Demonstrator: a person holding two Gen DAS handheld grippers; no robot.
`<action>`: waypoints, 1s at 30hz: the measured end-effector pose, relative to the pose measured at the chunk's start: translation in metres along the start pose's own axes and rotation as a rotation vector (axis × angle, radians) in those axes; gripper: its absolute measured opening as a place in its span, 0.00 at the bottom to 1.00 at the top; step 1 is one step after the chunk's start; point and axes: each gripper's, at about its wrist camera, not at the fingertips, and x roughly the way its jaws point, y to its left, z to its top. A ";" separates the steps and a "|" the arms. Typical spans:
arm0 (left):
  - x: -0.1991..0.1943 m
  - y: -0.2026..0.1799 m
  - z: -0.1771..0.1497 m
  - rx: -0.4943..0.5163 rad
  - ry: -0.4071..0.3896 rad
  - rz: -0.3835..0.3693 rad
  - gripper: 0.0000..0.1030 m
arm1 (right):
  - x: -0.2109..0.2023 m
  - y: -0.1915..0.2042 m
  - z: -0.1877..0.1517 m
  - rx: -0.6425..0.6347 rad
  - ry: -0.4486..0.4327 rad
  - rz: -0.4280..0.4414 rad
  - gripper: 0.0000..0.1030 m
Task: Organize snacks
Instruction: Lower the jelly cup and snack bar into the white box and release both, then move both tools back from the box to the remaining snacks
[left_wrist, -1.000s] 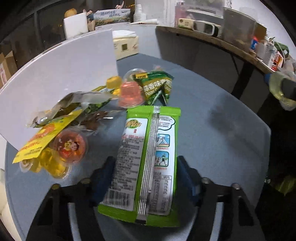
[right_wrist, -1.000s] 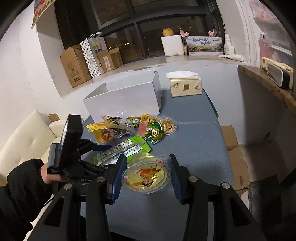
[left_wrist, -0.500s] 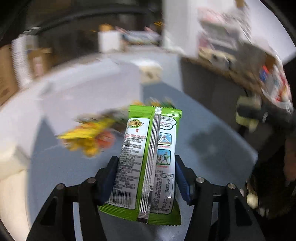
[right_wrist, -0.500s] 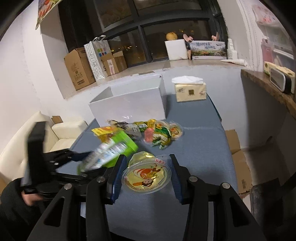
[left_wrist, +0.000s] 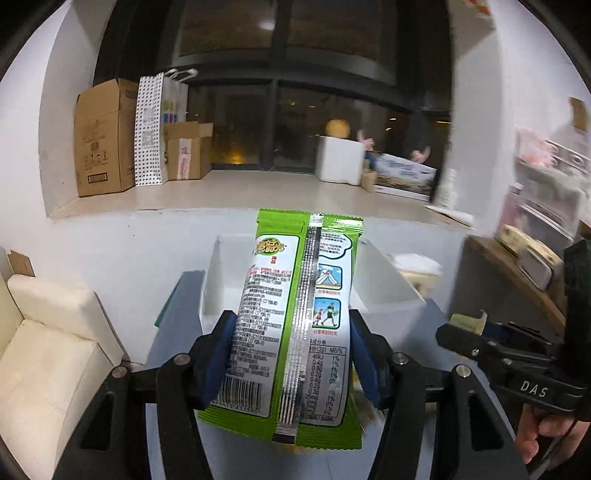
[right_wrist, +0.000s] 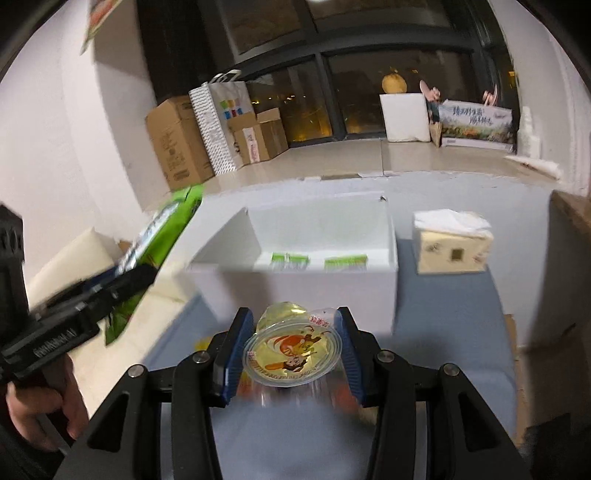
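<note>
My left gripper (left_wrist: 290, 354) is shut on a green snack packet (left_wrist: 295, 325), held upright in the air in front of the open white box (left_wrist: 384, 291). The packet also shows in the right wrist view (right_wrist: 155, 243), left of the box. My right gripper (right_wrist: 291, 354) is shut on a yellow jelly cup (right_wrist: 291, 354) with a cartoon lid, held above the blue table (right_wrist: 461, 332) just before the white box (right_wrist: 325, 280). Two green packets (right_wrist: 317, 261) lie inside the box.
A tissue box (right_wrist: 452, 245) stands right of the white box. A cream sofa (left_wrist: 40, 354) is at the left. Cardboard boxes (right_wrist: 177, 144) and a dotted bag (right_wrist: 218, 125) stand on the window ledge. A wooden shelf (left_wrist: 524, 273) is at the right.
Both grippers have risen and moved toward the white box with their snacks. The snack pile on the table has dropped out of view. The left gripper swung from looking down to looking level.
</note>
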 end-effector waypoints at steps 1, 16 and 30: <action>0.012 0.005 0.008 -0.006 0.013 0.003 0.62 | 0.013 -0.003 0.011 -0.007 0.004 -0.018 0.48; 0.141 0.035 0.035 -0.009 0.139 0.062 0.73 | 0.120 -0.039 0.066 0.078 0.105 -0.103 0.59; 0.146 0.039 0.027 -0.022 0.183 0.064 1.00 | 0.109 -0.042 0.062 0.093 0.071 -0.114 0.98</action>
